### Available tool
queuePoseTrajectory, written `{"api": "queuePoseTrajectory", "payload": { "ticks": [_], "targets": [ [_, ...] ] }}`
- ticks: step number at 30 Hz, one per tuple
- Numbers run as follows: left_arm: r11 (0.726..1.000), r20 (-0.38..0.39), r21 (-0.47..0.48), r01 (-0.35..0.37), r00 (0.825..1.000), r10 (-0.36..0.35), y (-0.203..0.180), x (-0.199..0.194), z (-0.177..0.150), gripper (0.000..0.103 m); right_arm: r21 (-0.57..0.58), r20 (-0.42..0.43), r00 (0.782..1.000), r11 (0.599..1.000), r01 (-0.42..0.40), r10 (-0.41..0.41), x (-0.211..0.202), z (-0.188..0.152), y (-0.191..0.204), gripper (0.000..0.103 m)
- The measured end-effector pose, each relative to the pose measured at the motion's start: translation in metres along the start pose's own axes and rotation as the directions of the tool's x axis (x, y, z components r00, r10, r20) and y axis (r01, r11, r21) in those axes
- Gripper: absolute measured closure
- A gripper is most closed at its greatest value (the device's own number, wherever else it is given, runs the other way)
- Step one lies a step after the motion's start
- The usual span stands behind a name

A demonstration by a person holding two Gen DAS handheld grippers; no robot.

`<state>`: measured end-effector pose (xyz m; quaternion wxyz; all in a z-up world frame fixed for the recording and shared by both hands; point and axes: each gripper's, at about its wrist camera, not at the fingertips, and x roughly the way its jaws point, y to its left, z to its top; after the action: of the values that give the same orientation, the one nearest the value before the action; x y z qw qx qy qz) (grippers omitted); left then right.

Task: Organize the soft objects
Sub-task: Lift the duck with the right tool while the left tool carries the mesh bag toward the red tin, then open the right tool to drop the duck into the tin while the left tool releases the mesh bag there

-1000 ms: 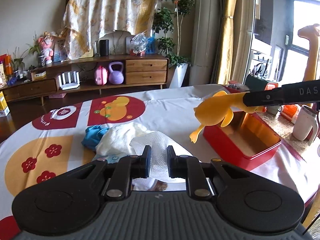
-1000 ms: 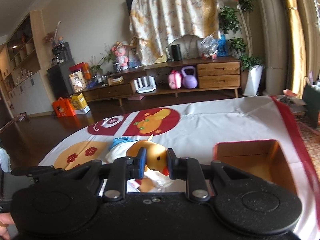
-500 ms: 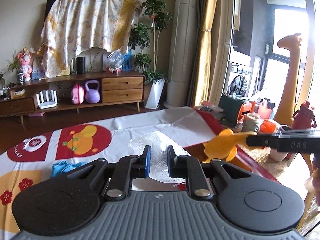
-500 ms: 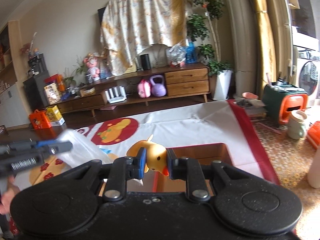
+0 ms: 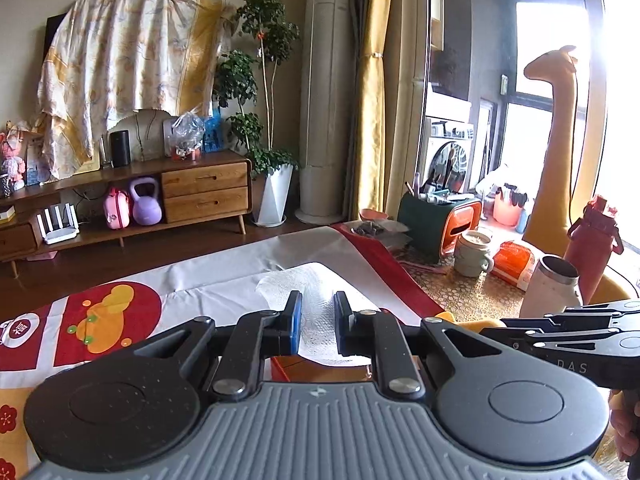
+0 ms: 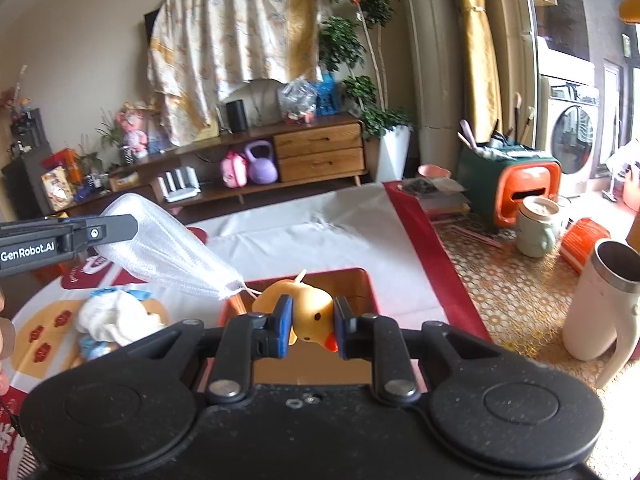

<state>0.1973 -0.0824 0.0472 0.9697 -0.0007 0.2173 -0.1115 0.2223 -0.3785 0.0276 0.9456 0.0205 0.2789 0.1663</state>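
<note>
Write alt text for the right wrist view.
The right gripper clamps a yellow rubber duck above an open red box on a patterned tablecloth. From the left, the left gripper carries a white mesh cloth toward the box.

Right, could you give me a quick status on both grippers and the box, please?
Left gripper shut on white mesh cloth. Right gripper shut on yellow duck, above the open red box. Nothing blocking the box.
</note>
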Motion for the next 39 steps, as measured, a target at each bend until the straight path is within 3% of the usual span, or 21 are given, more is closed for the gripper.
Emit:
{"api": "queuePoseTrajectory", "payload": {
  "ticks": [14,24,31,39],
  "targets": [
    [0.999,-0.107,0.022,-0.035,0.994,0.037,-0.022,0.084,-0.017,0.087,-0.003,-0.082,0.995,0.998,0.057,-0.057,0.049,-0.013,-0.024,0.083],
    [0.998,-0.173,0.043,-0.042,0.984,0.049,-0.033,0.127,-0.031,0.087,-0.018,-0.143,0.989,0.999,0.043,-0.045,0.079,-0.021,-0.026,0.083],
    [0.998,-0.237,0.055,-0.031,0.971,0.043,-0.036,0.148,-0.046,0.087,-0.043,-0.178,0.984,0.999,0.013,-0.020,0.089,-0.026,-0.021,0.082],
    [0.998,-0.353,0.056,-0.030,0.934,0.048,-0.029,0.167,-0.064,0.087,-0.132,-0.219,0.976,0.990,-0.041,0.012,0.092,-0.036,-0.006,0.080]
  ]
}}
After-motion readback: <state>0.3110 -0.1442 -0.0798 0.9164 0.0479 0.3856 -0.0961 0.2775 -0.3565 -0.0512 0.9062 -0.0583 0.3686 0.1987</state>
